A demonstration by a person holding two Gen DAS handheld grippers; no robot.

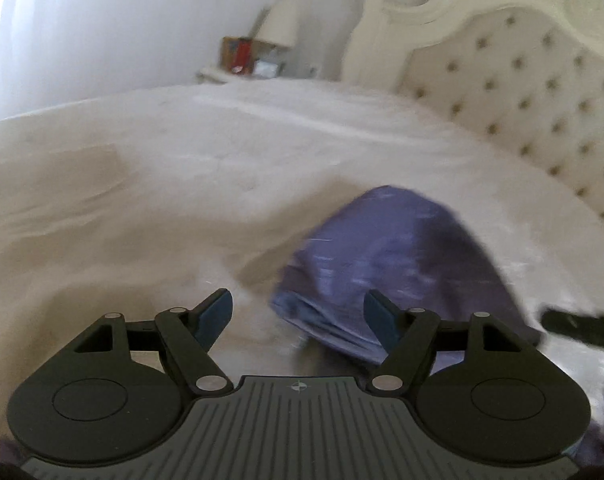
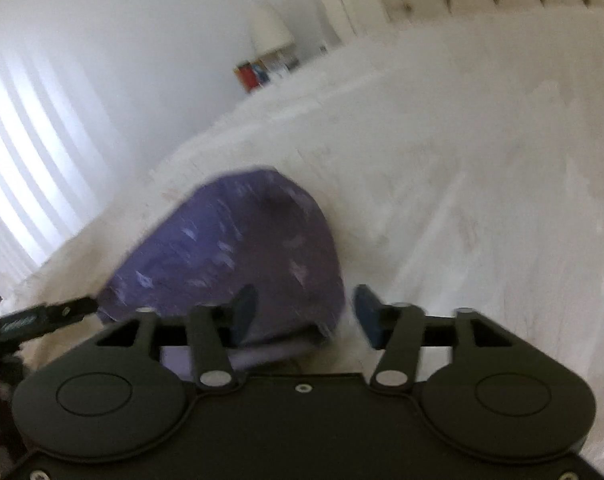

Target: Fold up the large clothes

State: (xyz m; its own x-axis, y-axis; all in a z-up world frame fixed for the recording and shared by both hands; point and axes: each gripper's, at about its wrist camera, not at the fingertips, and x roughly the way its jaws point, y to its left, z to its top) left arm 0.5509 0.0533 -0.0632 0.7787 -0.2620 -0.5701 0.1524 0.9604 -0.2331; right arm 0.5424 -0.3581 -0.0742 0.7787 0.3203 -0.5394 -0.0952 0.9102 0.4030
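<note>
The purple garment [image 1: 385, 264] is found lying on the white bed [image 1: 182, 168] as a compact, layered bundle, stacked edges showing at its near side, so the folding is judged to be largely done (perhaps only a last tidy or a move to a pile is left). The left tool [image 1: 298, 320] is held wide apart with nothing between its pads, just near the bundle's near-left corner; the right tool [image 2: 305, 314] is likewise spread and empty, over the near-right edge. Blur hides the finer creases. Far off, a lamp [image 1: 280, 20] and a tufted headboard [image 1: 513, 80] are seen, well apart from the garment. Nothing is seen blocking the way.
</note>
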